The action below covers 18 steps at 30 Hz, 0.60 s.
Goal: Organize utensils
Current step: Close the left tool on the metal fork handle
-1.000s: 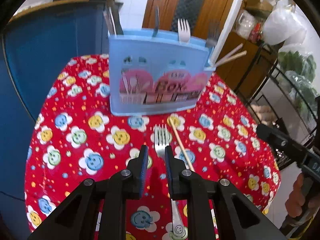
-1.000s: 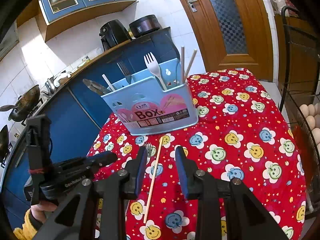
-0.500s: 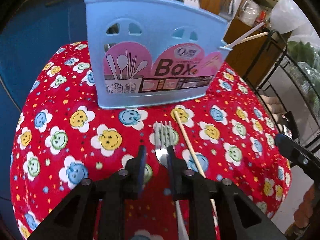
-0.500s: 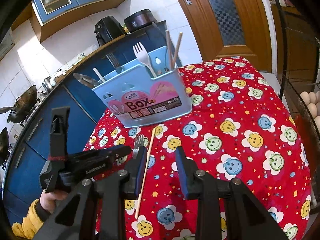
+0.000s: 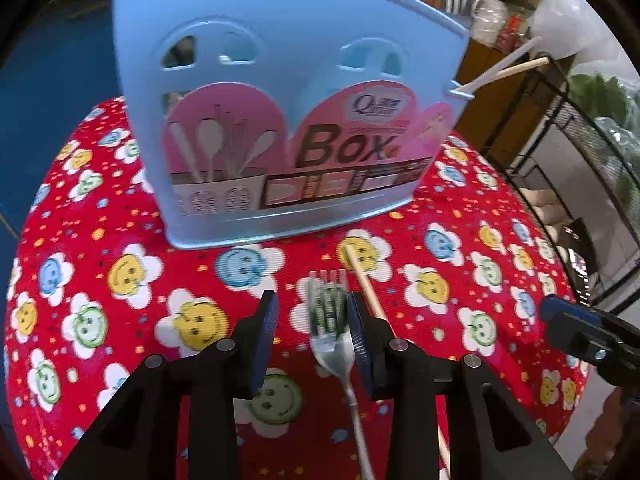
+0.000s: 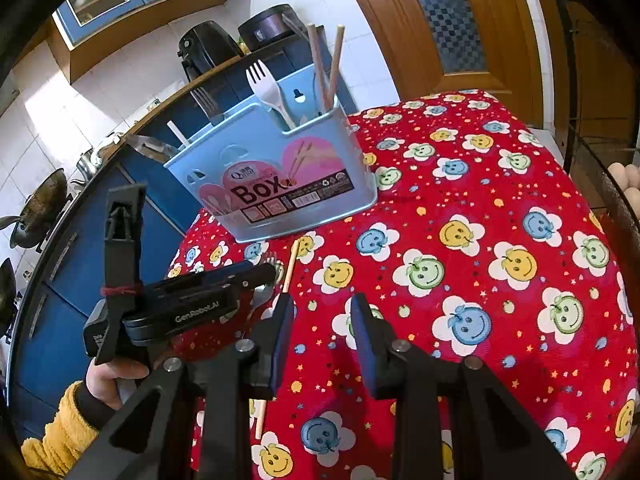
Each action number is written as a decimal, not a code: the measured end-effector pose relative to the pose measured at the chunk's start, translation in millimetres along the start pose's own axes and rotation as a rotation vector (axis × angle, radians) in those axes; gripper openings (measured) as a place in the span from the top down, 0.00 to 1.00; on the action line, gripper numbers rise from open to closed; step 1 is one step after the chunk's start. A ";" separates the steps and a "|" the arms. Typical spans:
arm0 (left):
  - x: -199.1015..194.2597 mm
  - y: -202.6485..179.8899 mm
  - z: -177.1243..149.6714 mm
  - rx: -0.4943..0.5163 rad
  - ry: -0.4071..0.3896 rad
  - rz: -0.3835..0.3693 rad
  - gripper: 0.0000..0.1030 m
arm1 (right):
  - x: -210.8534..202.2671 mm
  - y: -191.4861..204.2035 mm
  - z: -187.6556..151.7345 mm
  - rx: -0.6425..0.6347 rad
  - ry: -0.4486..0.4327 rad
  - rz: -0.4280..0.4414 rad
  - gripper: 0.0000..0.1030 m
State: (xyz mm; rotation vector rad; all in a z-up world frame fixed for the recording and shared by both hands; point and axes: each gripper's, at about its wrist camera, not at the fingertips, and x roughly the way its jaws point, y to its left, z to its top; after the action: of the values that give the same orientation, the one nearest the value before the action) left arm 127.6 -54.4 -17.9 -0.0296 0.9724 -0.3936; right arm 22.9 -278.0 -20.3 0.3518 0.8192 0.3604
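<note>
Nearest the left camera, the left gripper [image 5: 312,320] has dropped low over the red, flower-patterned bench [image 5: 120,320] and moved forward in the last second. Its jaws, which a moment ago stood only narrowly apart, are now spread wide and released, holding nothing. The metal fork [image 5: 330,324] lies flat on the cloth between them, its prongs pointing away; it sits close against the right-hand jaw, with a clear gap to the left-hand one. The prongs look blurred, so the view is moving.

Just outside the right-hand jaw, a single wooden chopstick [image 5: 366,280] lies on the cloth beside the fork, running away from the camera.

Beyond both, straight ahead of the jaws, stands the light blue utensil box [image 5: 280,92], now filling much more of the view than before. It already holds forks and chopsticks.

In the right camera, the right gripper [image 6: 320,320] hovers above the bench, jaws released and empty, with nothing between them. The left gripper appears to its left, over the fork.

This looks like the start of a pickup: the fork is bracketed but not yet gripped, and it is off-centre, so closing may nudge it sideways.
</note>
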 end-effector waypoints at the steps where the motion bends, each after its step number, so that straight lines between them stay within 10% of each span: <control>1: 1.6 -1.6 0.2 0.005 0.002 -0.009 0.65 | 0.9 -0.3 -0.2 0.000 0.002 0.000 0.69; 18: -36.2 -4.2 -7.0 0.025 -0.151 0.114 0.96 | 10.9 5.3 -2.2 -0.022 0.037 0.005 0.69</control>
State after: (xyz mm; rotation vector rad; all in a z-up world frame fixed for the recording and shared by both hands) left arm 102.5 -45.0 7.7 0.0187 0.8155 -0.2941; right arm 27.1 -268.2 -26.4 0.3278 0.8499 0.3812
